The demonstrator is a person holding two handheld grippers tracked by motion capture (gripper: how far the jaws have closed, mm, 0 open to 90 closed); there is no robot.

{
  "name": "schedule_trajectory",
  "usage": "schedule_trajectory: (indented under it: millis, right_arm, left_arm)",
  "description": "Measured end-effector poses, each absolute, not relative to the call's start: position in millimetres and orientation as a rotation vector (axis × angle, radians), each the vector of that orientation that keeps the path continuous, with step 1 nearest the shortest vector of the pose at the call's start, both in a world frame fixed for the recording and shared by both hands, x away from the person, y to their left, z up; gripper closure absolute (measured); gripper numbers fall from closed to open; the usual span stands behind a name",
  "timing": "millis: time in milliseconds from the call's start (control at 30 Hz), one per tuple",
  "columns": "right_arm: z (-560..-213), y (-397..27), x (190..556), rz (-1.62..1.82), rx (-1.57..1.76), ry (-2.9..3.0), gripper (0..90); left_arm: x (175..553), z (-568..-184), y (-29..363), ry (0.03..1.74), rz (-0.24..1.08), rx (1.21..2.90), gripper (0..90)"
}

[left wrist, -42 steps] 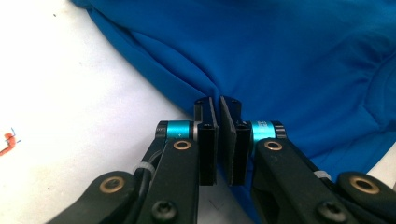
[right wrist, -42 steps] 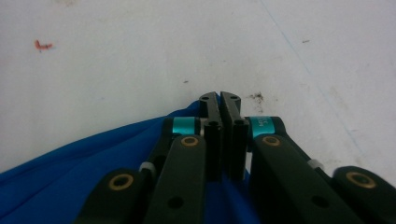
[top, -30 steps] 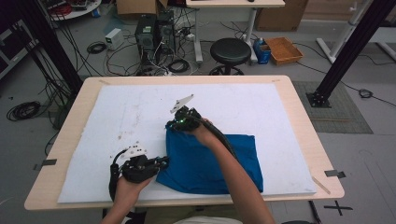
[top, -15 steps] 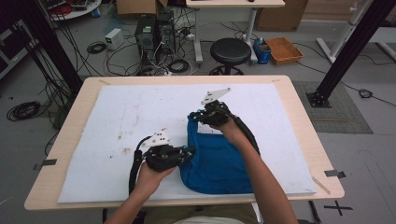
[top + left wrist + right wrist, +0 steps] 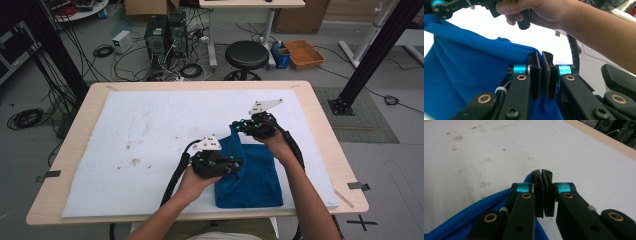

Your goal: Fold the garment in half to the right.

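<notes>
High view: I see the blue cloth [image 5: 252, 177] on the near right part of the white mat [image 5: 125, 130]. My left gripper [image 5: 232, 165] pinches its left edge; my right gripper [image 5: 239, 125] clamps its far corner, lifted.

Even bright light, soft shadows; slight blur, mild glare

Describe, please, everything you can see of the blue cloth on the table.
The blue cloth is plain, soft, matte fabric, folded over itself with rounded folds. It lies on the white mat near the table's front edge, right of centre. Its left edge is lifted: the left gripper is shut on the nearer part and the right gripper on the far corner, with fabric hanging between them.
</notes>
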State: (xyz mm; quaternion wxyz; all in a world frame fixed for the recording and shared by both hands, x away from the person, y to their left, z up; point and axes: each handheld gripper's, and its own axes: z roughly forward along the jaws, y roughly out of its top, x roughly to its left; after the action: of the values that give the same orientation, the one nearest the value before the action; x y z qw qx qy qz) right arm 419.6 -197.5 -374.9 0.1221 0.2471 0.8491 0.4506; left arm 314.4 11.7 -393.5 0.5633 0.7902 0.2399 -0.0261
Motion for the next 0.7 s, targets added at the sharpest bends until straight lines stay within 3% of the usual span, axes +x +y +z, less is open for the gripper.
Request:
schedule_trajectory:
  millis: [633,700]
  right_arm:
    - [-409,-284,397,1.228,0.932,2.415,89.4]
    - [-413,-287,396,1.213,0.941,2.417,87.4]
  left_arm:
    - [322,-422,-68,0.516,-0.150,1.974,84.9]
    - [322,-420,-66,0.520,-0.119,1.966,78.4]
